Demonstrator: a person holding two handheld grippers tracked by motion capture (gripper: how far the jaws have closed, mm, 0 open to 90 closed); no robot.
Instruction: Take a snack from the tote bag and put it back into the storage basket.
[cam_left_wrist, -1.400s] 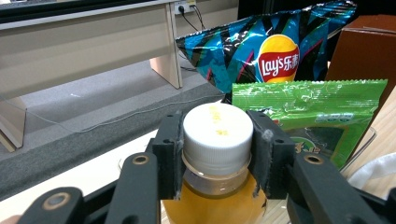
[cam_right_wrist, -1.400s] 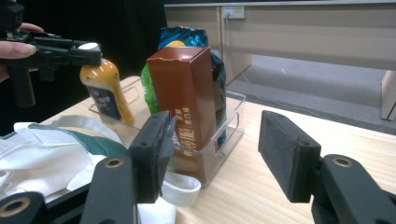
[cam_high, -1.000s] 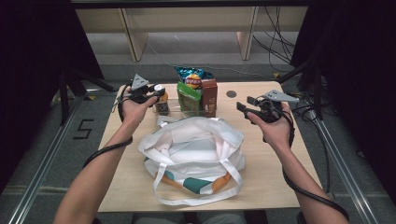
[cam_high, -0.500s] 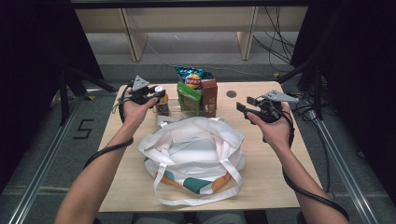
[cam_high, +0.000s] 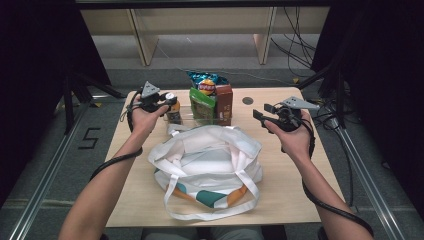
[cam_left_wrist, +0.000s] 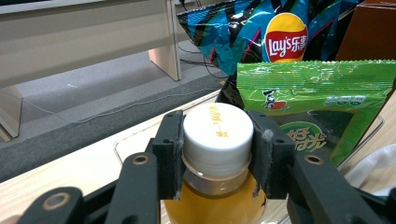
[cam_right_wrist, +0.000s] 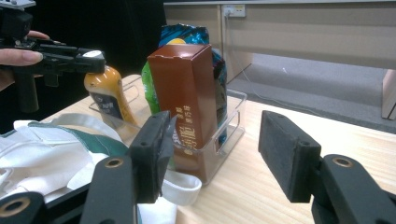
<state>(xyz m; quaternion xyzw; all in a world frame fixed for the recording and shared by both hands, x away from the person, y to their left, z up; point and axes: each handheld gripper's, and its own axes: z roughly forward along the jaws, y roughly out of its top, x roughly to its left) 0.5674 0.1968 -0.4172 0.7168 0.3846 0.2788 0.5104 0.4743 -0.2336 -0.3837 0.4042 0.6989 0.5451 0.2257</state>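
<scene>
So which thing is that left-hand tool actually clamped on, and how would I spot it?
Start at the wooden table and find the clear plastic bin behind the white tote bag. At the bin's left end stands a small bottle of orange drink, gripped at its cap by the left gripper. It alone has a round white screw cap; its neighbours are flat snack packets and a brown carton.

A bottle (cam_left_wrist: 215, 177) of orange-yellow drink with a white screw cap stands upright, its cap clamped between the left claw's (cam_left_wrist: 217, 154) pads.
</scene>
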